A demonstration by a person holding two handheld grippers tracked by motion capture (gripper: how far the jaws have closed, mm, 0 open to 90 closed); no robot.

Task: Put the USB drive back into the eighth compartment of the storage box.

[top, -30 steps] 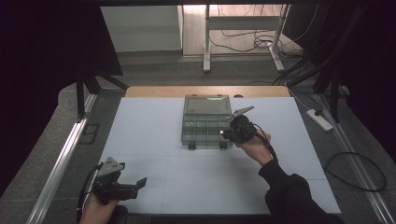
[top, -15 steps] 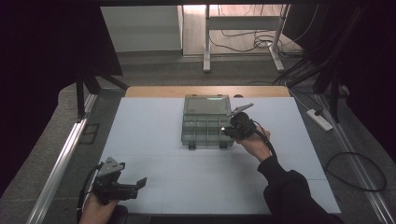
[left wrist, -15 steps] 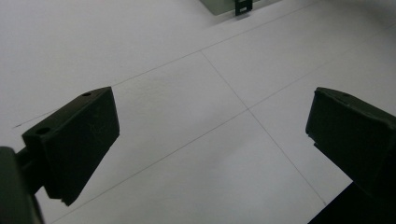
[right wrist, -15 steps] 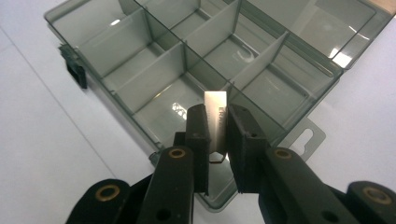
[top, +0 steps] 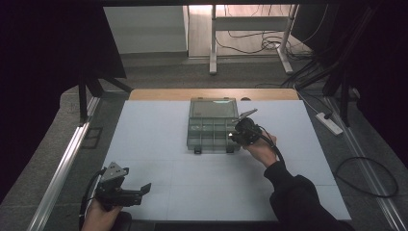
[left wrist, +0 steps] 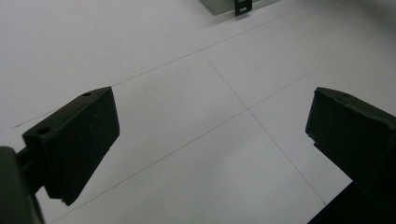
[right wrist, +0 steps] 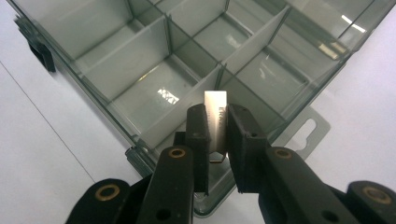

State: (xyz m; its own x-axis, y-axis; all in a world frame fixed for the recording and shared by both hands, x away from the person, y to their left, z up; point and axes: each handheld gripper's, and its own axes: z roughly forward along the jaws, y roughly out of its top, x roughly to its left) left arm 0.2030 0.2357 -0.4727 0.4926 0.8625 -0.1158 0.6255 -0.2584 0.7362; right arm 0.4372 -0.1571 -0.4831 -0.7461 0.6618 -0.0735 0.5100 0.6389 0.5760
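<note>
A clear grey organiser box [top: 212,140] with several divided compartments lies open at the middle back of the white table, its lid [top: 213,108] laid back. My right gripper [top: 239,133] is at the box's right front corner. It is shut on a small flat metal plate [right wrist: 216,111], held upright over the box's compartments [right wrist: 140,65] near a divider. My left gripper [top: 140,189] rests low at the table's front left, pointing right, its jaws wide open [left wrist: 210,116] over bare table with nothing between them.
The white table top [top: 159,144] carries thin grid lines. A wooden strip [top: 159,94] runs behind it. Table legs and cables [top: 269,45] lie on the floor beyond, and a power strip [top: 328,122] lies at the right.
The right gripper has edged slightly farther over the box's right side with the metal plate still held. The left gripper has kept still.
</note>
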